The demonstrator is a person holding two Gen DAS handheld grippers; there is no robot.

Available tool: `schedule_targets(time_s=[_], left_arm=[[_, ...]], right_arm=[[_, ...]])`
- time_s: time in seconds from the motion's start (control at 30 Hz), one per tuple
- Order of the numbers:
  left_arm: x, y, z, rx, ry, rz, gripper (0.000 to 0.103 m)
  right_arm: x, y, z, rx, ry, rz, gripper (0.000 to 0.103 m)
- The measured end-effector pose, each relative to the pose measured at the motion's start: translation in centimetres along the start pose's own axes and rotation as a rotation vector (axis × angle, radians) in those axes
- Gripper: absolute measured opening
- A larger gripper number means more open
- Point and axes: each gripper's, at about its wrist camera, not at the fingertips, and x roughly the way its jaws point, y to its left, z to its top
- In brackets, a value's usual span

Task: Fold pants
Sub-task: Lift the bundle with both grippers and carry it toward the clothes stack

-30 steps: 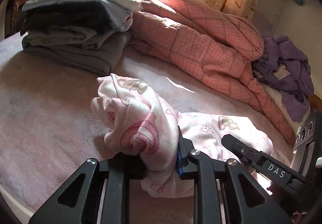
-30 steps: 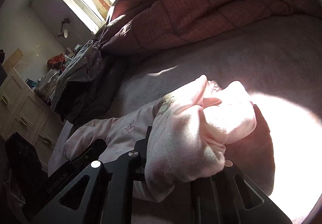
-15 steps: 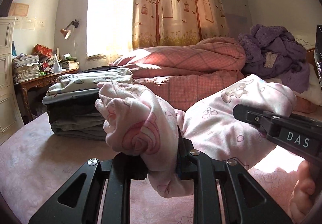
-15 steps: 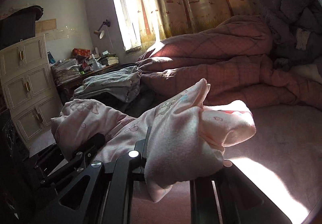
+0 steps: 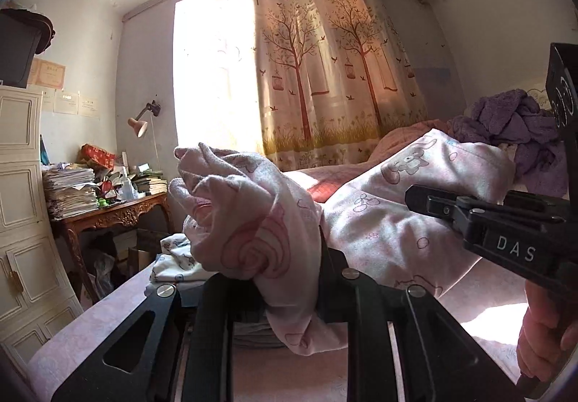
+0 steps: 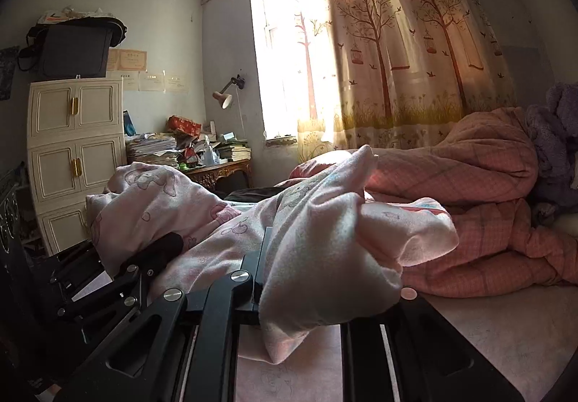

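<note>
Both the left gripper (image 5: 289, 257) and right gripper (image 6: 325, 275), jaws pinching bunched pink pants (image 5: 397, 221), hold them above the bed (image 6: 505, 329), likely to let them hang straight.

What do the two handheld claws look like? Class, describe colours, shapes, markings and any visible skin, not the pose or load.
Both are matte black. The left claw has flat angular arms with triangular cut-outs and round silver screw heads. The right claw is built the same way; seen from the left wrist camera, its side carries white "DAS" lettering. A bare hand grips its handle, with no sleeve showing. No cables show.
</note>
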Motion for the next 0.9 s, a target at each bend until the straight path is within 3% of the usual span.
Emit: schedule_targets(time_s=[0.1, 0.27, 0.47, 0.6, 0.7, 0.77, 0.9], left_arm=[[1.5, 3.2, 1.8, -0.032, 0.014, -0.026, 0.019], [4.9, 7.8, 4.3, -0.015, -0.055, 0.033, 0.019], [10.8, 14.1, 5.8, -0.049, -0.074, -0.039, 0.019], [13.8, 16.8, 2.4, -0.135, -0.091, -0.101, 0.019], [16.9, 17.6, -0.8, -0.119, -0.112, -0.122, 0.021], [19.6, 18.1, -2.5, -0.132, -0.036, -0.080, 0.021], [21.9, 18.1, -4.0, -0.127, 0.057, -0.066, 0.021]], right_arm=[[2.7, 2.7, 2.8, -0.014, -0.039, 0.034, 0.014], [8.9, 7.2, 7.4, -0.091, -0.079, 0.037, 0.014], [16.1, 10.2, 10.4, -0.106, -0.148, 0.021, 0.014], [20.7, 9.7, 9.7, -0.082, -0.125, 0.029, 0.014], [24.7, 8.8, 7.8, -0.064, -0.058, 0.051, 0.014], [27.3, 8.9, 6.6, -0.092, -0.031, 0.000, 0.014], [30.7, 8.3, 4.1, -0.085, 0.024, 0.014, 0.014]])
